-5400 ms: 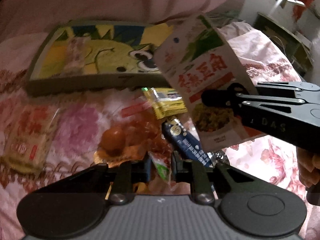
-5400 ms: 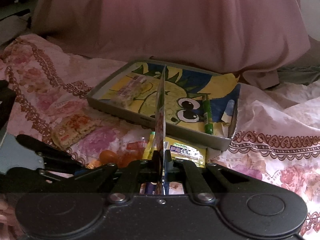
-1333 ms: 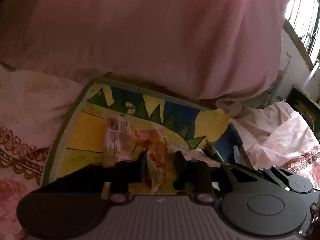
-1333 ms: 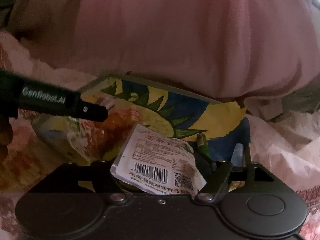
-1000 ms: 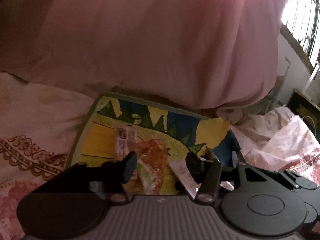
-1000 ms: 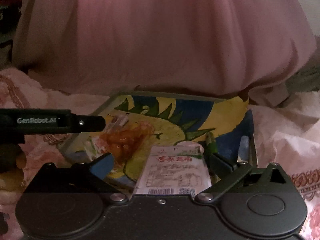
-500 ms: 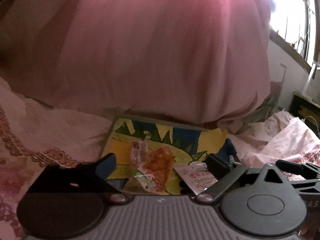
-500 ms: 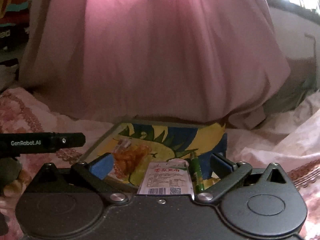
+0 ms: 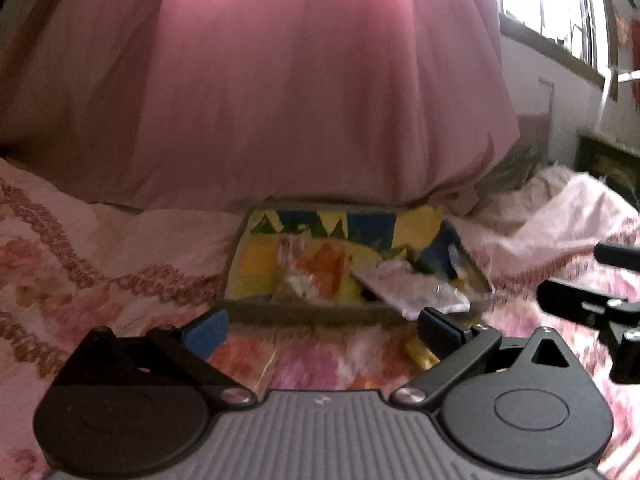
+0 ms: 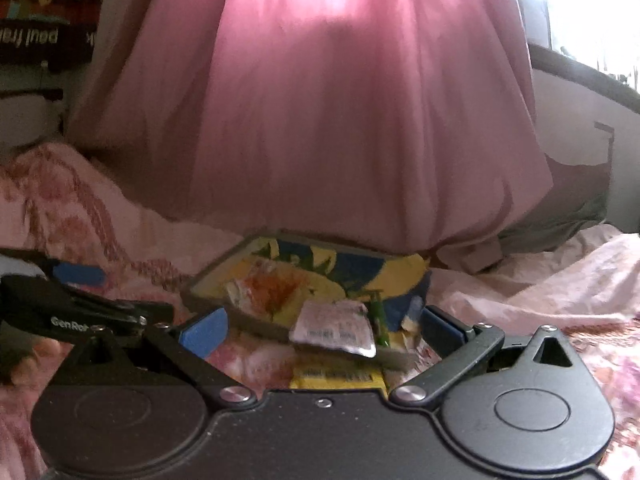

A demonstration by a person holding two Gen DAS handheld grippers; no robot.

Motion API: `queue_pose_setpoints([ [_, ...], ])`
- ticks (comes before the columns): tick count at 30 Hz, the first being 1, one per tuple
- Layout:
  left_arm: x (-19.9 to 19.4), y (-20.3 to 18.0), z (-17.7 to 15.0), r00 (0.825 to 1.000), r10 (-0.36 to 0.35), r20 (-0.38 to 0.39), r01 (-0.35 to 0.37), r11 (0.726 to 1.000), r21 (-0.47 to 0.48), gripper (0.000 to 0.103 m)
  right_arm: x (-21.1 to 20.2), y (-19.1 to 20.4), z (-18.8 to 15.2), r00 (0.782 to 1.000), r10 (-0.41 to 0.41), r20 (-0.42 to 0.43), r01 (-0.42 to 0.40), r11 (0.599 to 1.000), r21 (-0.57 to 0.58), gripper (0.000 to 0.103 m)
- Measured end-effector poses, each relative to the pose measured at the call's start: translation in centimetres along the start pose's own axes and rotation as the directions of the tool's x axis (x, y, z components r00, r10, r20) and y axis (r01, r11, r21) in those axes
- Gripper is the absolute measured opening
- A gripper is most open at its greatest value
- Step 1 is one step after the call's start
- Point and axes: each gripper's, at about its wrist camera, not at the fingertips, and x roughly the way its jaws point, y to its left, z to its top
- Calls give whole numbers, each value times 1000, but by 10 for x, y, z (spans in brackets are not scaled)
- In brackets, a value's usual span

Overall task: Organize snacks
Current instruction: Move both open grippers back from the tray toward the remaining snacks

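- L gripper (image 9: 322,326) jaws wide, just opened, nothing between.
- R gripper (image 10: 324,326) wide too, empty.
- Silver packet (image 10: 334,330) lay on tray (image 10: 256,322) near rim; orange snack bag (image 10: 272,286) inside tray.

Far tray (image 10: 248,322) printed yellow, blue and green; in it an orange packet (image 10: 276,286), a silvery-pink pouch (image 10: 334,330); near it a yellow packet (image 10: 340,376); pink floral bedsheet (image 9: 100,264), plain pink quilt (image 9: 320,92)

Motion blur smears the snack packets (image 9: 320,276) in the tray (image 9: 304,314), their print unreadable, at the frame's lower centre.
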Motion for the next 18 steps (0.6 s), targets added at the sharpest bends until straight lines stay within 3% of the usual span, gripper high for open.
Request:
queue_pose_setpoints([
  [9,-28,-2,-27,993,83,-88,-79,995,54,103,-22,7,-26,991,-75,-106,75,997,-7,102],
  [18,-22,4,-36,978,78,-192,-75,997,22,103,-2,16,-35,964,-95,-249,84,995,-53,102],
])
